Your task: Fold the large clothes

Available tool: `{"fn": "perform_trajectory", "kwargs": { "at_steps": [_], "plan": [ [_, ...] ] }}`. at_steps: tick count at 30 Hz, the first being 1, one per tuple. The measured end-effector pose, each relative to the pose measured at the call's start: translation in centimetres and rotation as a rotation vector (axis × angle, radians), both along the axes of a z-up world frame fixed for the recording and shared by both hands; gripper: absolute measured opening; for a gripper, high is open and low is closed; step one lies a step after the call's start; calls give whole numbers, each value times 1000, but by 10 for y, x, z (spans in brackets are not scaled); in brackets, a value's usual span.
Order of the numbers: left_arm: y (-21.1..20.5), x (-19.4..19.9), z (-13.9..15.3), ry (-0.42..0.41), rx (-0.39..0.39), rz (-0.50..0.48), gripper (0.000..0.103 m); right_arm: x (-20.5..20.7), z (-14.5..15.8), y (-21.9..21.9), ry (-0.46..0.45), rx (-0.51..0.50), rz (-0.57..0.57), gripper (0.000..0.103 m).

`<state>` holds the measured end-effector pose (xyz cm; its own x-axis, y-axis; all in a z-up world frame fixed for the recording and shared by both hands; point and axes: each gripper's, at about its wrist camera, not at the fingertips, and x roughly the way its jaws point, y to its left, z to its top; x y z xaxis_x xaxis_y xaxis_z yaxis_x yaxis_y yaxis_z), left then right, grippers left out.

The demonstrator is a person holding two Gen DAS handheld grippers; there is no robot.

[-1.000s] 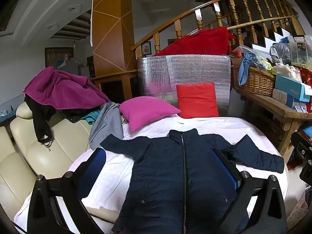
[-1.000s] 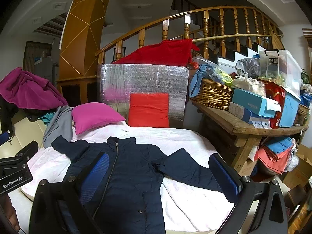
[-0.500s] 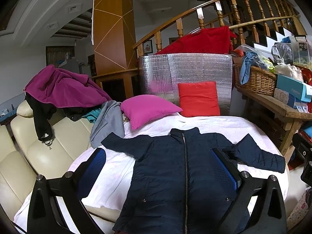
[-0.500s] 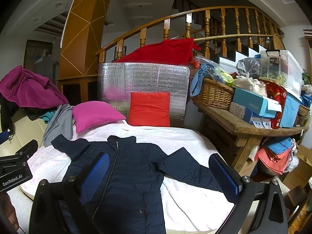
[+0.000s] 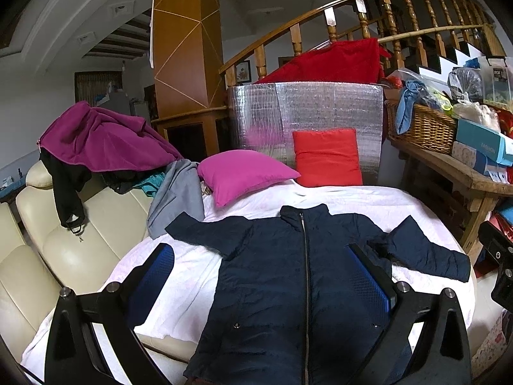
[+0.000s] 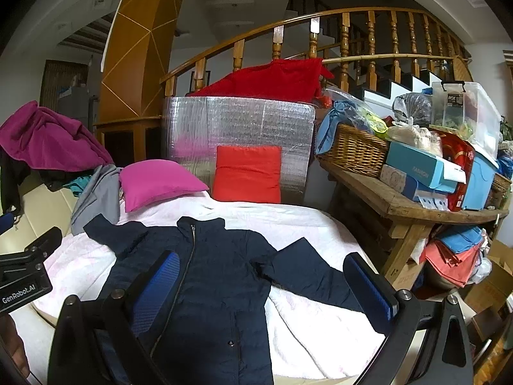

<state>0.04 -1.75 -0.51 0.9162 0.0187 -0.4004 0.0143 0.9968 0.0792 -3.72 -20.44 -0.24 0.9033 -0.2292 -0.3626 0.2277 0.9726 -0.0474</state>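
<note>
One navy jacket (image 5: 298,276) is laid flat, zipped up, sleeves spread, on the white-covered bed (image 5: 352,199). Both grippers, left (image 5: 261,268) and right (image 6: 261,277), are held above it, fingers spread wide, nothing pinched. Pink pillow (image 5: 243,173) is parked behind.

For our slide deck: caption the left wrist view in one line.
Open left gripper hovers over a zipped navy jacket spread flat on the white-covered bed.

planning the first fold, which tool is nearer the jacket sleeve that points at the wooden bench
Right. The right tool hovers by that sleeve of the dark navy zip-up jacket; the left tool hovers over its body.
</note>
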Motion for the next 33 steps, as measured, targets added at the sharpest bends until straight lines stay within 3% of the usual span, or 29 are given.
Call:
{"fn": "perform_trajectory", "kwargs": {
  "at_steps": [33],
  "plan": [
    [-2,16,-11,36,4,1,103,17,-15,-3,42,-7,-2,103]
  ]
}}
